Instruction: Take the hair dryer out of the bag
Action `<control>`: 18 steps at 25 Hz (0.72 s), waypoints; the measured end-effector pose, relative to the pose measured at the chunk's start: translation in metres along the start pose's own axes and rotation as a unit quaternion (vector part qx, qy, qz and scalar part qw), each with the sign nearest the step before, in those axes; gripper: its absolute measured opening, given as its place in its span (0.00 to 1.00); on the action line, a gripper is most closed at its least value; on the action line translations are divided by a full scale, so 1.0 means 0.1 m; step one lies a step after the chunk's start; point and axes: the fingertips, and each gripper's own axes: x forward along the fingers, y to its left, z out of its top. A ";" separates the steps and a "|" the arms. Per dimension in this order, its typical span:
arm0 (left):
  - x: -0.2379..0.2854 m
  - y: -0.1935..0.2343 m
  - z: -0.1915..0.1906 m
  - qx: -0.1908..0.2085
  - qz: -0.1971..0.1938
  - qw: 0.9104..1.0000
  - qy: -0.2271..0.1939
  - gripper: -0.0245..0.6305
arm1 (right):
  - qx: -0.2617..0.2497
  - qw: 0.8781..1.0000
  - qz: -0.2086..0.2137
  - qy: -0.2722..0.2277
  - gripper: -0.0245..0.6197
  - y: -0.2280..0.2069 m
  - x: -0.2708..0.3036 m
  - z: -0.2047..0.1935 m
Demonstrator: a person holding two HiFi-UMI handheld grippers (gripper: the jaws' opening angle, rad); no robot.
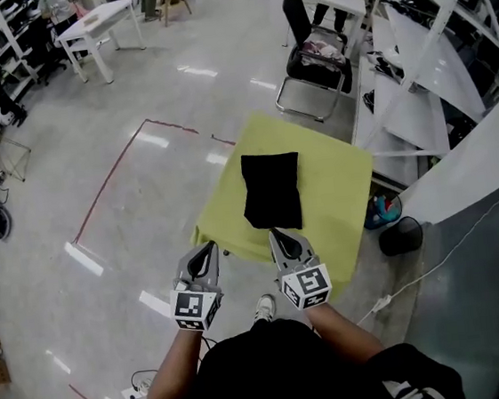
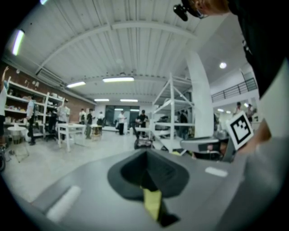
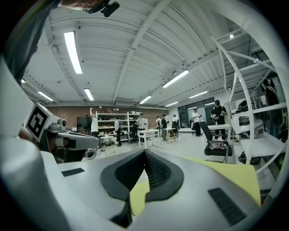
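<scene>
While the person's dark-clad shoulders fill the bottom edge of the head view, both forearms reach up the frame, each hand gripping a grey tool topped with a black-and-white marker cube. A white shoe [image 1: 264,307] shows between the arms on the grey floor [image 1: 144,215].

The left gripper [image 1: 210,246] has its jaws clenched together with nothing between them; its tip sits at the lower left edge of the yellow-green table [image 1: 334,198]. The right gripper [image 1: 275,233] is likewise pressed closed and empty, its tip over the cloth just below the black bag [image 1: 272,190], not touching it.

The bag lies flat near the middle of the frame, on the centre of the table. The hair dryer does not show in any view.

To the lower right of the table a black round container [image 1: 400,236] stands on the floor. Higher up, red tape [image 1: 112,176] marks the floor at left centre. A black office chair [image 1: 314,60] stands at upper centre right, white shelving [image 1: 429,48] fills the upper right, and a white table [image 1: 100,25] sits at upper left.
</scene>
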 end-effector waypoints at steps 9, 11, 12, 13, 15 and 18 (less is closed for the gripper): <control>0.52 0.02 -0.05 0.006 0.003 1.000 0.023 0.05 | -0.002 1.000 -0.002 -0.002 0.05 -0.55 0.21 0.01; 0.62 -0.03 -0.07 0.008 -0.006 0.999 0.031 0.05 | 0.003 1.000 -0.007 -0.004 0.05 -0.63 0.26 0.01; 0.67 -0.06 -0.09 0.007 -0.011 0.999 0.034 0.05 | 0.007 1.000 -0.009 -0.004 0.05 -0.66 0.27 0.01; 0.71 -0.08 -0.10 0.007 -0.015 0.999 0.036 0.05 | 0.009 1.000 -0.011 -0.003 0.05 -0.69 0.28 -0.01; 0.80 -0.11 -0.12 0.009 -0.025 0.999 0.040 0.05 | 0.012 1.000 -0.015 -0.001 0.05 -0.74 0.32 -0.03; 0.95 -0.09 -0.14 0.015 -0.042 0.998 0.044 0.05 | 0.016 1.000 -0.021 0.003 0.05 -0.78 0.41 -0.06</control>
